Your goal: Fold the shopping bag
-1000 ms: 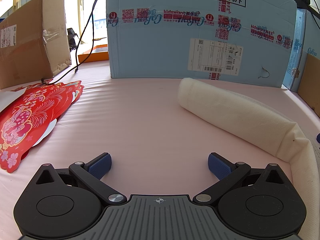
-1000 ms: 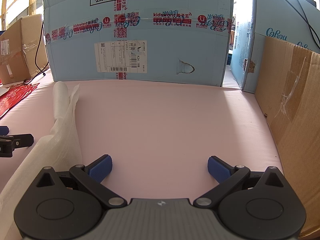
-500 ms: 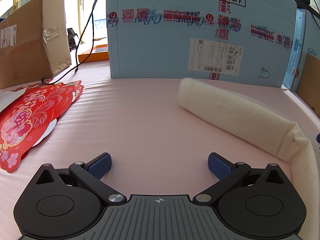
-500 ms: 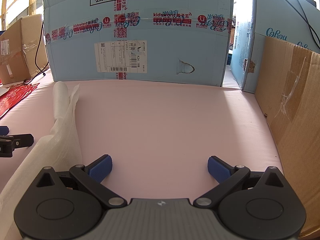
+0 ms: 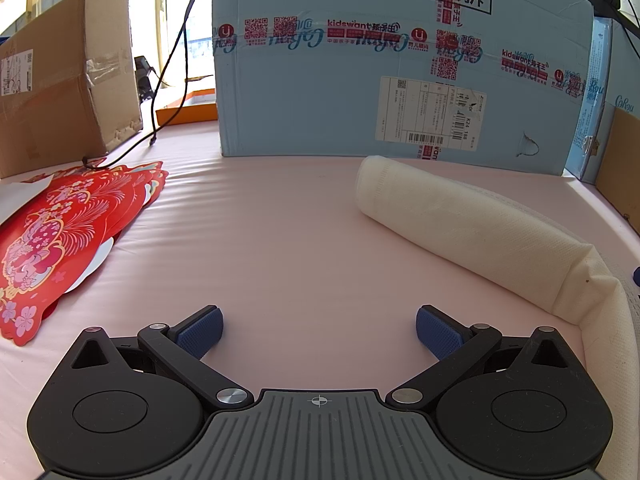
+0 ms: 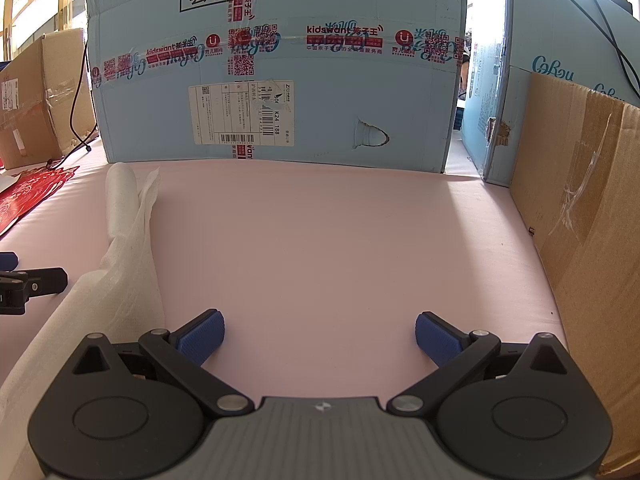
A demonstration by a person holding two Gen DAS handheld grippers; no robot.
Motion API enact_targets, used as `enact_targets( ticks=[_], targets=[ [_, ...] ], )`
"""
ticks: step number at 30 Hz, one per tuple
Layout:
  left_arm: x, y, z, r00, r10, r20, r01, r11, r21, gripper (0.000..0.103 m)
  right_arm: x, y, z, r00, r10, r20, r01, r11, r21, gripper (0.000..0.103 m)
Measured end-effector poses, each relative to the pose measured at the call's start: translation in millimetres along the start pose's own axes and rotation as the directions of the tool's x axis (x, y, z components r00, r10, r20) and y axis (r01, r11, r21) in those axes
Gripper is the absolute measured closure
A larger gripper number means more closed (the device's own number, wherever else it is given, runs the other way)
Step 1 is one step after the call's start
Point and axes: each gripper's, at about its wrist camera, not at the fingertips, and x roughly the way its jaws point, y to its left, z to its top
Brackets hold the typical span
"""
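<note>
The white fabric shopping bag (image 5: 472, 224) lies rolled up on the pink table, to the front right in the left wrist view; its loose end runs along the right edge. In the right wrist view the bag (image 6: 124, 240) lies at the left. My left gripper (image 5: 319, 330) is open and empty, low over the pink surface, left of the bag. My right gripper (image 6: 319, 332) is open and empty, right of the bag. Part of the left gripper (image 6: 28, 284) shows at the left edge of the right wrist view.
A large blue carton (image 5: 400, 64) stands across the back. A brown box (image 5: 60, 92) and red paper cut-outs (image 5: 60, 236) are at the left. A brown cardboard wall (image 6: 592, 220) borders the right. A black cable (image 5: 168, 80) hangs at the back left.
</note>
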Motion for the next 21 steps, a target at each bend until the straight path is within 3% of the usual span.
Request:
enact_targets(
  ticks=[21],
  targets=[
    [-0.5,1.0,0.4,1.000,0.005,-0.002,-0.004,1.000,0.006,0.000,1.0,0.0,-4.1,1.000,0.005,0.000,-0.005,1.000,0.008,0.000]
  ],
)
